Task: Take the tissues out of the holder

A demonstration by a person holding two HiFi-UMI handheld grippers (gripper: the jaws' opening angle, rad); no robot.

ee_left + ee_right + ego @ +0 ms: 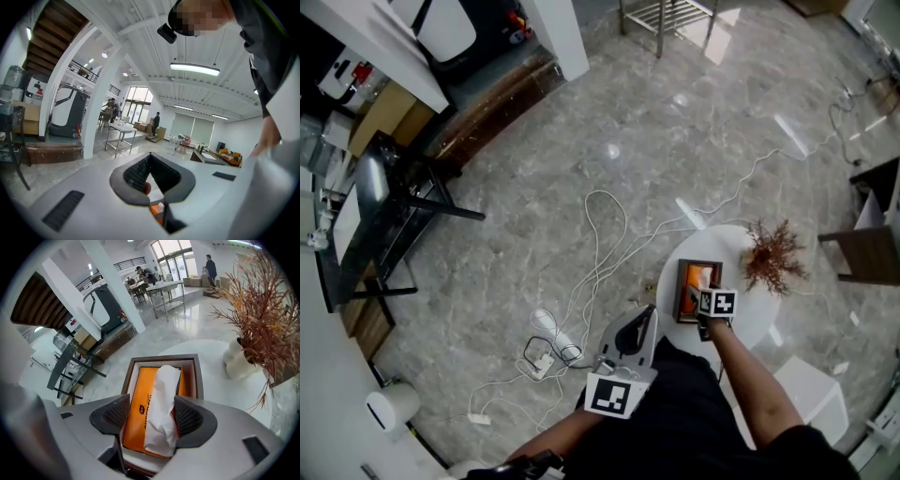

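A brown wooden holder (681,292) sits on the round white table (741,242) with an orange tissue pack (139,411) inside it. A white tissue (164,399) sticks up out of the pack. My right gripper (152,416) hangs low over the holder (161,360), open, with the tissue between its pads; the right pad is close beside the tissue and I see no squeeze. In the head view the right gripper (704,283) is over the holder's near end. My left gripper (646,312) is held near my body, off the table, its jaws shut and empty (150,159).
A dried reddish plant (773,253) in a white vase (236,361) stands on the table just right of the holder. White cables (600,234) and a power strip (546,323) lie on the marble floor. A black desk (375,216) is at left and a white stool (811,394) at lower right.
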